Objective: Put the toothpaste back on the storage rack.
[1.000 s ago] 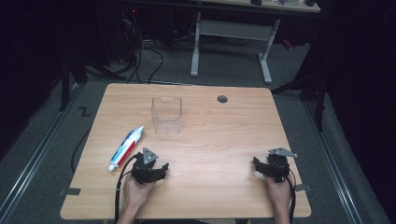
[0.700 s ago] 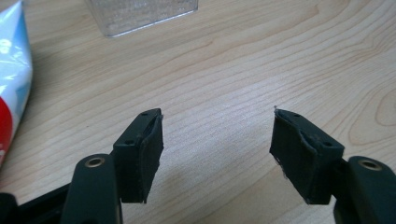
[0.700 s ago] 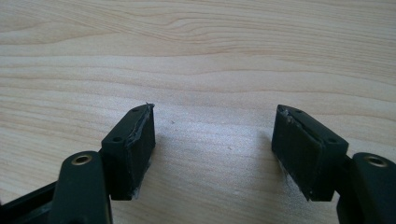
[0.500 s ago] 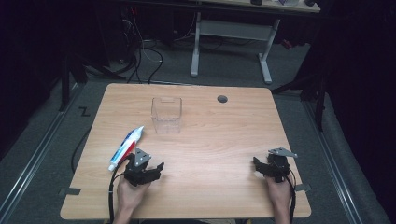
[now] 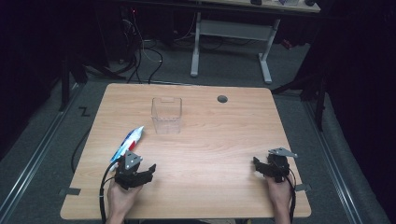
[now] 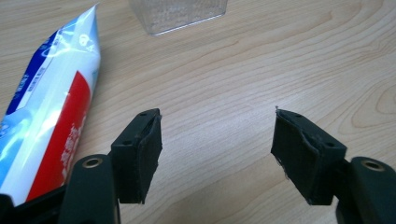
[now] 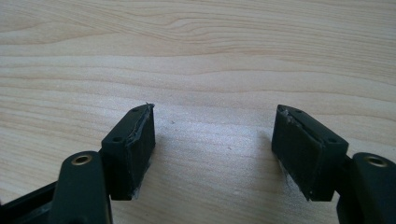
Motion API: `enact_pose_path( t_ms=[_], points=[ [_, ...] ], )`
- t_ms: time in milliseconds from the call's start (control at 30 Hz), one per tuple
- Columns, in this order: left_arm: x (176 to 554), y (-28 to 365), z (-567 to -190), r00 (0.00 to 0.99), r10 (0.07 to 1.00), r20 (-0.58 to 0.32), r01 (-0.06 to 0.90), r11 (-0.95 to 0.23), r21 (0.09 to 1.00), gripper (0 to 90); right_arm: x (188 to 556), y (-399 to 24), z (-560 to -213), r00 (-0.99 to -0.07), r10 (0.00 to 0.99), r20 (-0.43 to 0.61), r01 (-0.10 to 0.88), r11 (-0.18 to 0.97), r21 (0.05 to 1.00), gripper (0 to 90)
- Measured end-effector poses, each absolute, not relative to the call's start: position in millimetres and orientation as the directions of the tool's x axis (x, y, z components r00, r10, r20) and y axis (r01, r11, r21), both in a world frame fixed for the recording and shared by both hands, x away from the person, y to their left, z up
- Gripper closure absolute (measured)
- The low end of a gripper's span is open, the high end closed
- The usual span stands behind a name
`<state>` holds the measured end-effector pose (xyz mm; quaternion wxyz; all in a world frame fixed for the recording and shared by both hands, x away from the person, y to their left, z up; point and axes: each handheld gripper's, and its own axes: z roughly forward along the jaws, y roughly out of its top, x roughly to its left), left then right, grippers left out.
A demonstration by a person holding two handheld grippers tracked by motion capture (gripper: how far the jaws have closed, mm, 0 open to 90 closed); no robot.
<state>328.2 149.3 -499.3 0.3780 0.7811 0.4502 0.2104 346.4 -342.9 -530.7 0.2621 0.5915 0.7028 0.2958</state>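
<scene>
Wooden table under dim light: a toothpaste tube lies near the left edge, just beside the left gripper, jaws wide and empty. Farther off stands a clear container. At right, the right gripper gapes empty. Nothing looks picked up yet.

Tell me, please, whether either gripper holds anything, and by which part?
Nothing is held: the left gripper and right gripper are both open, with bare table between their jaws.

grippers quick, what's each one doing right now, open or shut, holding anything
Left gripper: open, holding nothing; the toothpaste tube lies beside its jaws on the table.
Right gripper: open, holding nothing, over bare wood.
</scene>
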Motion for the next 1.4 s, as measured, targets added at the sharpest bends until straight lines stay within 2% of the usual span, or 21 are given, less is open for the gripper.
enact_pose_path(
  t_ms=[733, 1400],
  points=[
    [335, 182, -476, 0.432, 0.901, -0.035, 0.573, -0.244, 0.783, 35.4, 346, -343, -531, -0.163, 0.986, -0.018, 0.677, 0.125, 0.726, 30.4],
    [344, 200, -480, 0.381, 0.924, -0.029, 0.612, -0.229, 0.757, 33.7, 346, -343, -531, -0.164, 0.986, -0.02, 0.676, 0.127, 0.726, 30.4]
  ],
)
